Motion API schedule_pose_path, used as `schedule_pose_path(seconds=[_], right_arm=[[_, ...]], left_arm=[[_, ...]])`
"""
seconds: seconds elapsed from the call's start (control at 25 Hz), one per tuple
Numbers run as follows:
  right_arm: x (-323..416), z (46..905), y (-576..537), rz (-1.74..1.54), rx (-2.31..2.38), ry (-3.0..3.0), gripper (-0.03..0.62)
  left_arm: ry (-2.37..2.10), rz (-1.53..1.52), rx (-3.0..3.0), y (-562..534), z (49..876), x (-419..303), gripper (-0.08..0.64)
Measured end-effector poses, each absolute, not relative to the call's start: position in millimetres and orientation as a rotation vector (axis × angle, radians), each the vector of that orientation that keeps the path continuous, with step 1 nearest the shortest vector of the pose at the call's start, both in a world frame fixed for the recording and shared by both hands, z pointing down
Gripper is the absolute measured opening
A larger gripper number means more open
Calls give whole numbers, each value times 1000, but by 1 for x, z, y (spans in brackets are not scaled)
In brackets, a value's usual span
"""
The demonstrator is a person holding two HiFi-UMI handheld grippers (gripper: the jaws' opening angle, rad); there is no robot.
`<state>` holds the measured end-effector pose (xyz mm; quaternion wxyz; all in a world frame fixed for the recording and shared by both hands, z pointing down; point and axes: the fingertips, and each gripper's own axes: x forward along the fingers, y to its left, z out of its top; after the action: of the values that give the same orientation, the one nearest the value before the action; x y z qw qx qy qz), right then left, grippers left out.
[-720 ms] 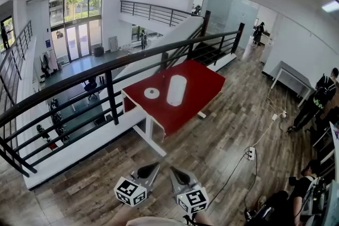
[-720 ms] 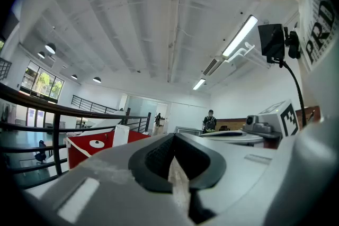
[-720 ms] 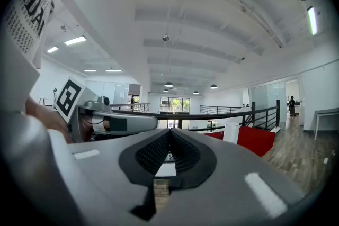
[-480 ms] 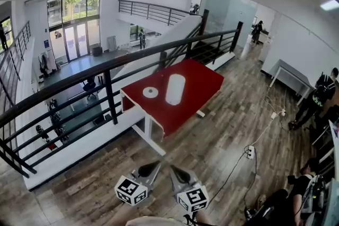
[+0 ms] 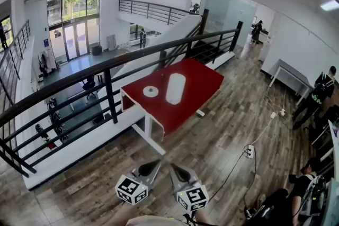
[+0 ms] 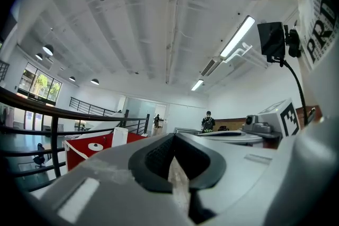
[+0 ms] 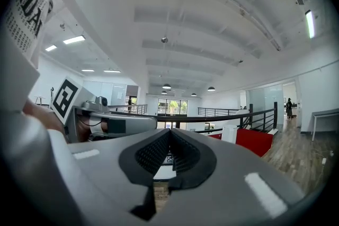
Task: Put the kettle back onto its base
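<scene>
A white kettle [image 5: 176, 88] stands on a red table [image 5: 201, 82] across the wooden floor, with its round white base [image 5: 150, 91] just to its left, apart from it. My left gripper [image 5: 155, 165] and right gripper [image 5: 175, 168] hover side by side at the bottom of the head view, far from the table. Both are shut with nothing between the jaws. The left gripper view shows its closed tips [image 6: 172, 137] with the kettle [image 6: 119, 136] and base [image 6: 96, 146] small at far left. In the right gripper view the closed tips [image 7: 169, 132] point level, with the kettle [image 7: 229, 133] to the right.
A black railing [image 5: 108, 95] runs behind and left of the table, over an open drop to a lower floor. A power strip [image 5: 250, 153] and its cable lie on the floor to the right. People stand and sit at far right near a grey table [image 5: 291, 74].
</scene>
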<state>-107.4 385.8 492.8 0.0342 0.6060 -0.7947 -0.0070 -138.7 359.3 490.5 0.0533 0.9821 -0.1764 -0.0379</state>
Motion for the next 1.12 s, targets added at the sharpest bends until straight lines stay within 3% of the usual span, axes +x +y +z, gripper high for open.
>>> schedule_pose_path(seconds=[1.12], right_arm=[[-112, 497, 352, -39, 1771, -2469, 9]], left_arm=[[-535, -124, 2987, 343, 489, -139, -3]])
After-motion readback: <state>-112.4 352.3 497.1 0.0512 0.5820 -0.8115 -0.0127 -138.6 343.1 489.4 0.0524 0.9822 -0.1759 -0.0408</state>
